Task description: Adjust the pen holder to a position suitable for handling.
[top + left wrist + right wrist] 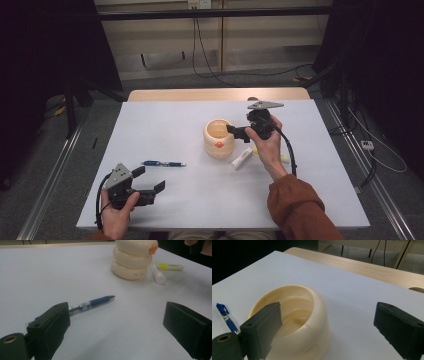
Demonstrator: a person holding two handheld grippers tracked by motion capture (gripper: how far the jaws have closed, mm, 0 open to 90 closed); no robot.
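The right tool [231, 129] hangs wide open and empty at the cream holder's [218, 138] three o'clock rim; the left tool [149, 183] gapes empty too.

Glossy cream holder [312, 315], prob. plastic

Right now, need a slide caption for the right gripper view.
Open right gripper poised beside the empty cream ribbed pen holder on the white table; blue ballpoint pen lies beyond.

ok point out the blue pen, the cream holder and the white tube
blue pen [100, 300], left gripper view, on its blue grip
cream holder [218, 137], high view, on its outer wall
white tube [241, 158], high view, mid-body
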